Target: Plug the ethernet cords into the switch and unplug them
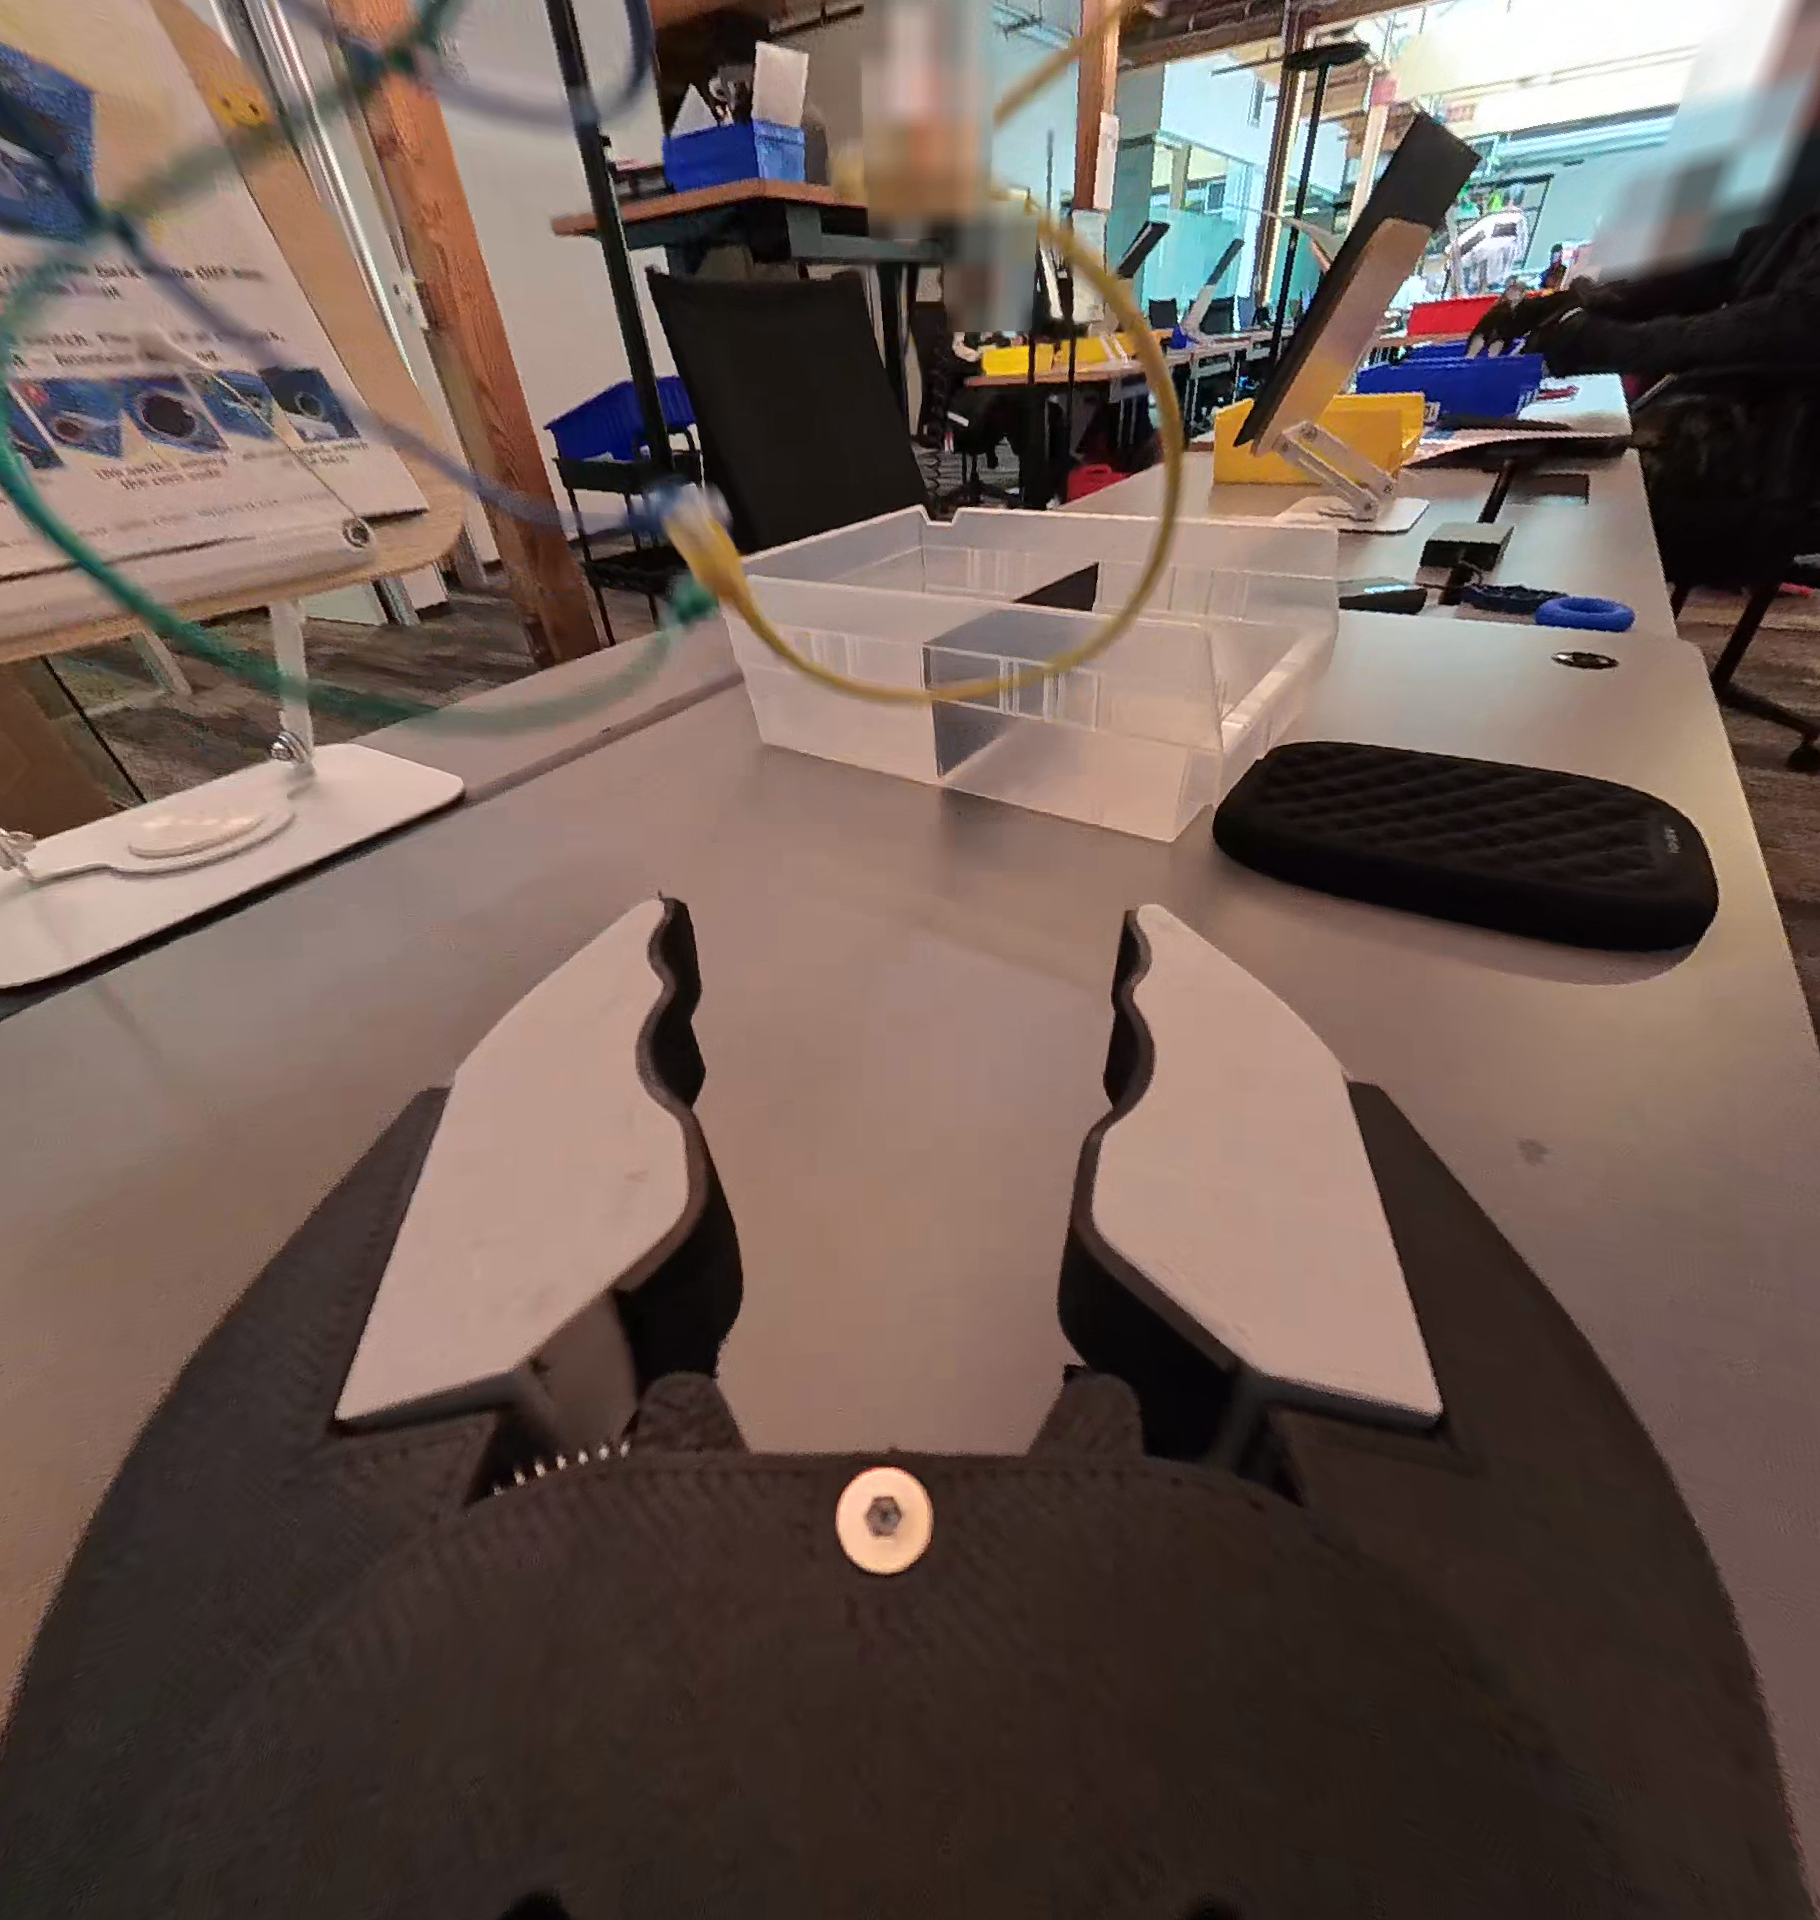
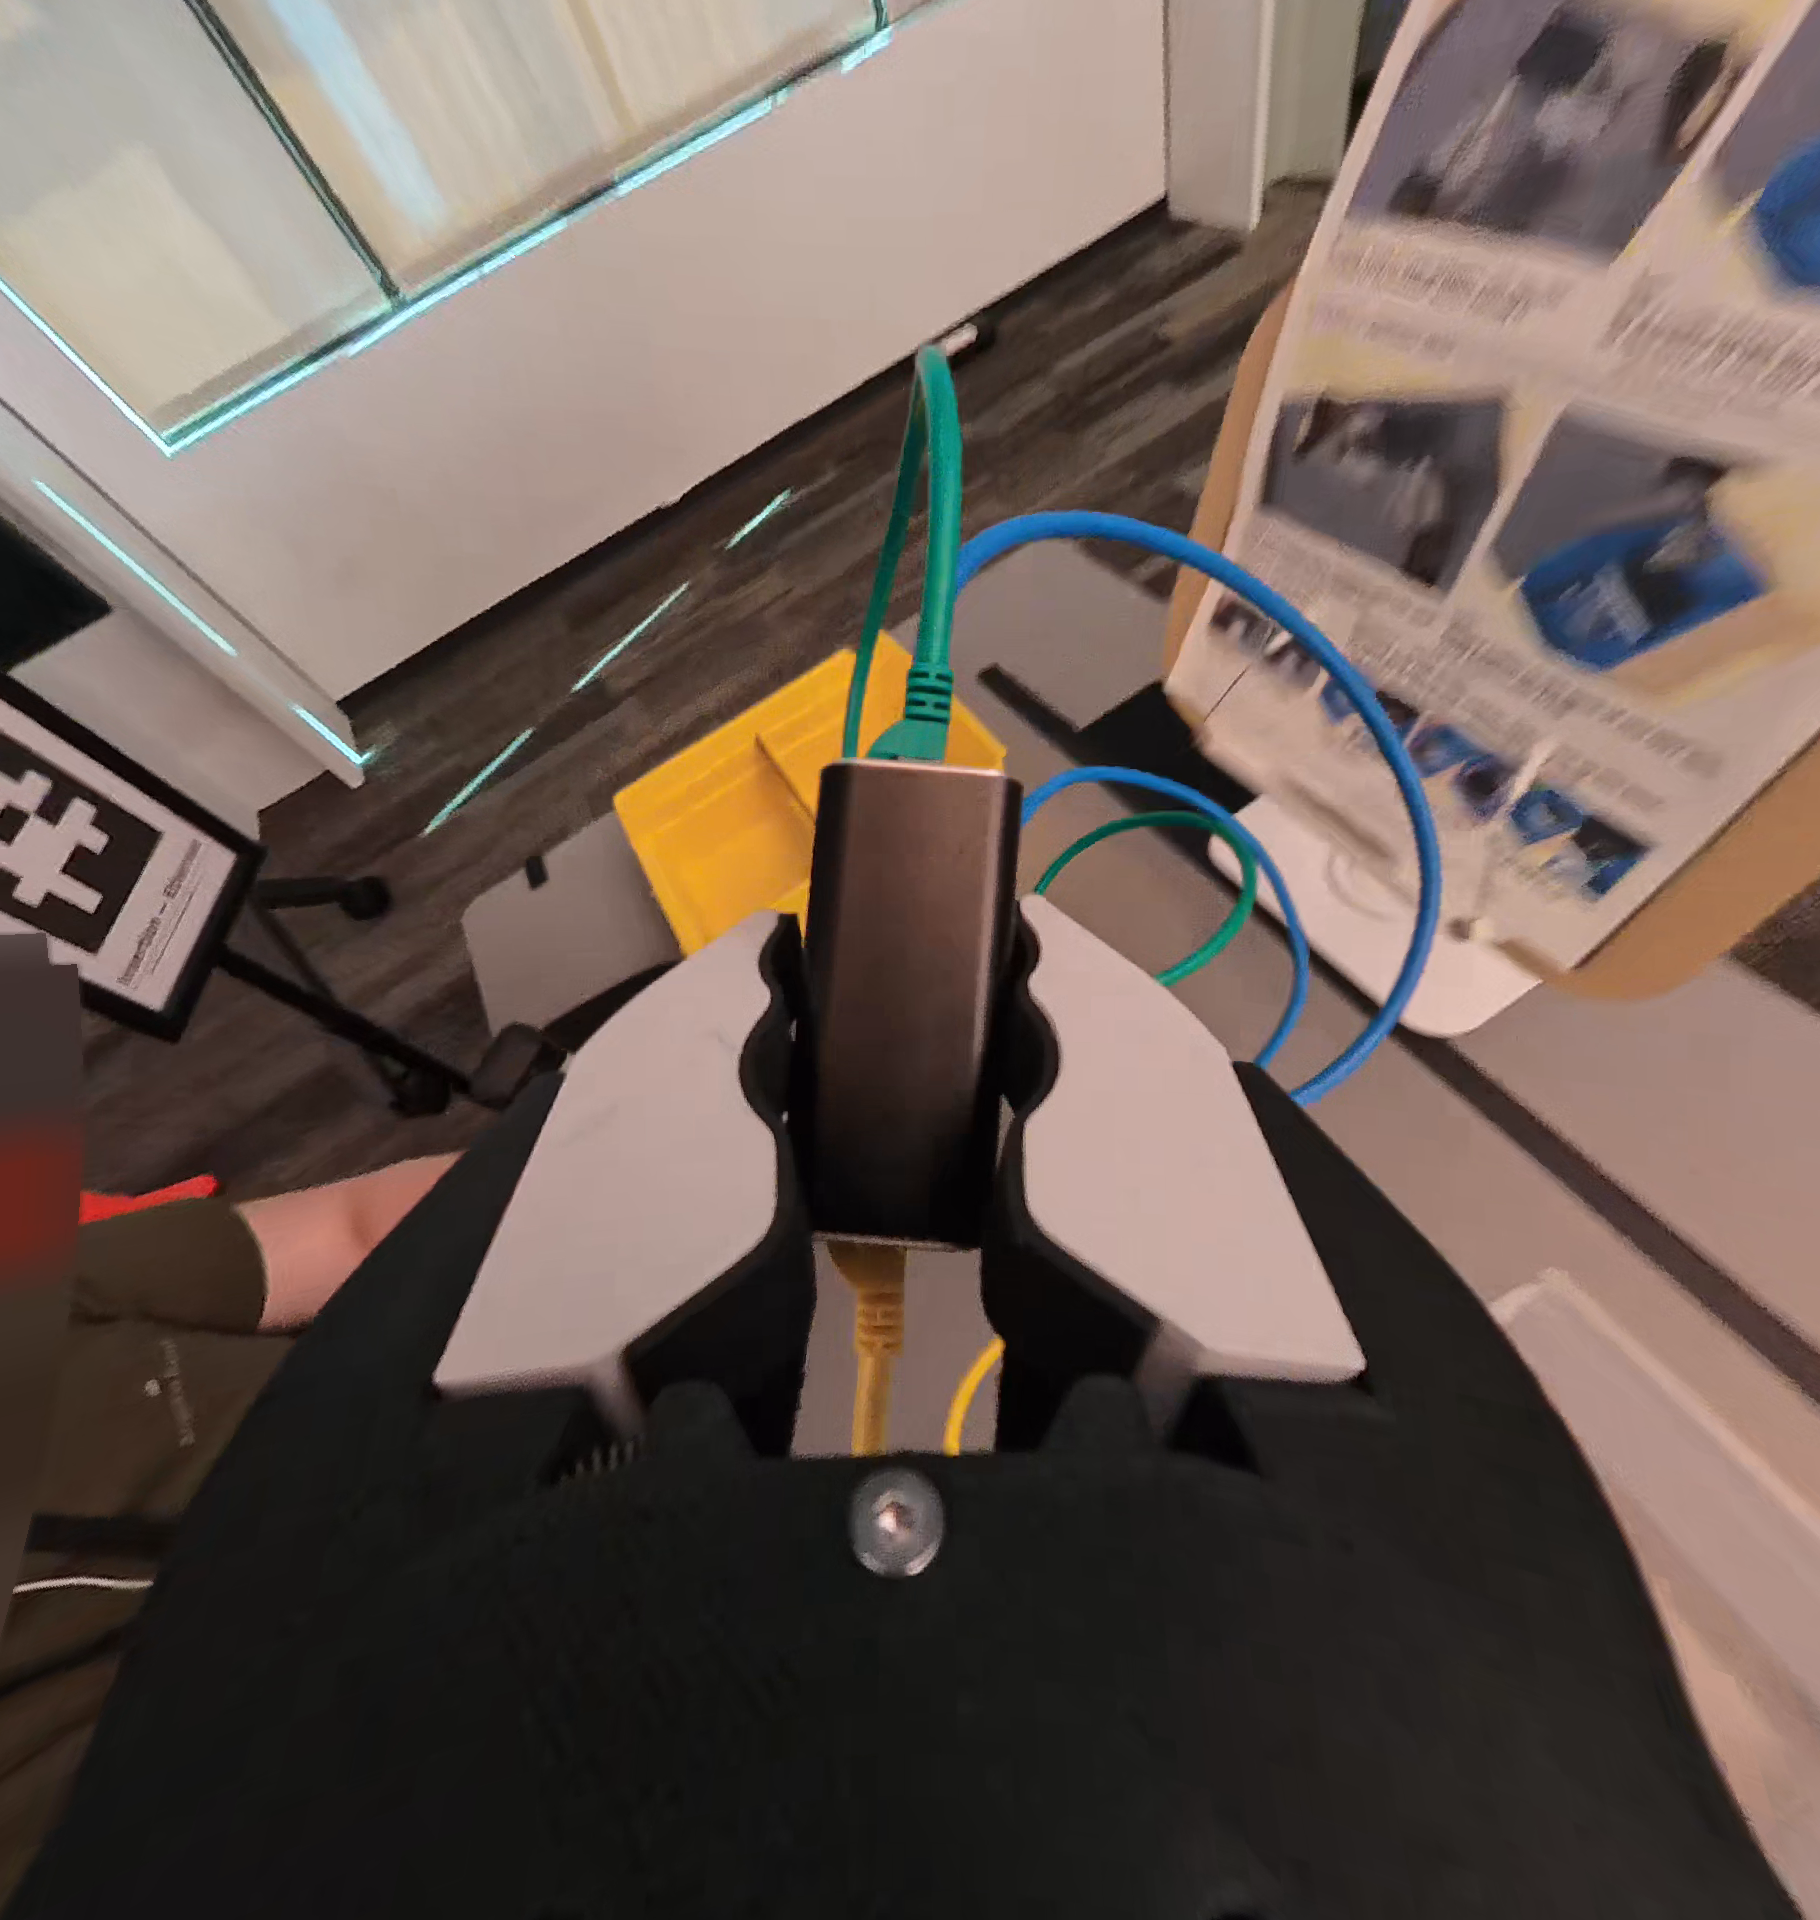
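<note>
The switch, a small dark-grey metal box (image 2: 911,997), wasn't sharp in the left wrist view; only a blurry shape hung up at 12 o'clock, too smeared to call. What did show there: the left gripper (image 1: 898,920) with its two pale fingers spread wide and nothing between them, hovering over the grey tabletop (image 1: 885,852). Out ahead, a thin yellow ethernet cord (image 1: 1160,488) looped in the air in front of a clear plastic divided bin (image 1: 999,675), its plug end dangling at about 11 o'clock. A green ethernet cord (image 1: 106,582) and a blue ethernet cord (image 1: 262,343) swung blurry at 10 o'clock, in front of a printed instruction sheet on a white stand (image 1: 158,343). A black padded wrist rest (image 1: 1467,842) lay at 2 o'clock, just beside the bin.

Right wrist view was way clearer. The right gripper (image 2: 906,935) was clamped on the switch's sides, holding it up off the table, dead centre. The green cord (image 2: 927,582) was plugged into its far end at 12 o'clock, the yellow one (image 2: 875,1340) into the near end at 6. The blue cord (image 2: 1405,769) looped at 2 o'clock; couldn't tell where it ended. A yellow plastic bin (image 2: 719,821) sat behind at 11 o'clock.
</note>
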`<state>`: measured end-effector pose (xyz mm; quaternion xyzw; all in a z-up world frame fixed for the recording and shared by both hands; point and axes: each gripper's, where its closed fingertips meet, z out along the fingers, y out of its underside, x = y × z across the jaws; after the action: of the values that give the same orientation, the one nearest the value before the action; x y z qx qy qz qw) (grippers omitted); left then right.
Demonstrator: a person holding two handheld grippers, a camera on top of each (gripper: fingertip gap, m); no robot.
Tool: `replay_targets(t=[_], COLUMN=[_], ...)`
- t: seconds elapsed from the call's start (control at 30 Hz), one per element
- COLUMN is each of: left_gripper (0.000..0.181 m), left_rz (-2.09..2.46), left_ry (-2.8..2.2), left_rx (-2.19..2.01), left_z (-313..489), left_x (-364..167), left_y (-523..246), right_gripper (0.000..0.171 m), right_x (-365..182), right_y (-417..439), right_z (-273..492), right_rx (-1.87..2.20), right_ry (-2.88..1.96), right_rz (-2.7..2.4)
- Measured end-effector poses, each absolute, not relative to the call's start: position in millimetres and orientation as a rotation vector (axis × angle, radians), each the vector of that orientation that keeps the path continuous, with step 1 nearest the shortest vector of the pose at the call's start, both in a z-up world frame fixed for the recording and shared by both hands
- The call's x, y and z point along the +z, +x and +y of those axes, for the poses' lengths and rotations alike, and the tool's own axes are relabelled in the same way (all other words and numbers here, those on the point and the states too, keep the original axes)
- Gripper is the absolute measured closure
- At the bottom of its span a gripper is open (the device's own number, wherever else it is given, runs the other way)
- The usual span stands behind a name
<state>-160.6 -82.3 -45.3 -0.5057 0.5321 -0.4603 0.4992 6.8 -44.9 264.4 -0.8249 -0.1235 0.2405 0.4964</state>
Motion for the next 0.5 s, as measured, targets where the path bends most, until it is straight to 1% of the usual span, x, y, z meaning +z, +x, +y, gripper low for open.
replay_targets(t=[0.1,0.2,0.5], left_gripper=[0.104,0.104,0.104], left_rz=[1.298,1.307,1.362], left_ry=[-1.249,-1.257,-1.29], left_rx=[-1.133,-1.15,-1.135], left_z=[-82.5,-83.8,-86.0], left_x=[-49.0,-50.3,-63.4], left_y=[-159.0,-158.3,-154.0], right_gripper=[0.133,0.134,0.134], right_x=[304.9,318.4,263.7], right_y=[36.5,68.6,139.2], right_z=[-46.9,-45.5,-36.8], right_rx=[0.481,0.402,0.373], right_ry=[-1.958,-1.957,-2.046], right_rz=[-0.3,-0.283,-0.208])
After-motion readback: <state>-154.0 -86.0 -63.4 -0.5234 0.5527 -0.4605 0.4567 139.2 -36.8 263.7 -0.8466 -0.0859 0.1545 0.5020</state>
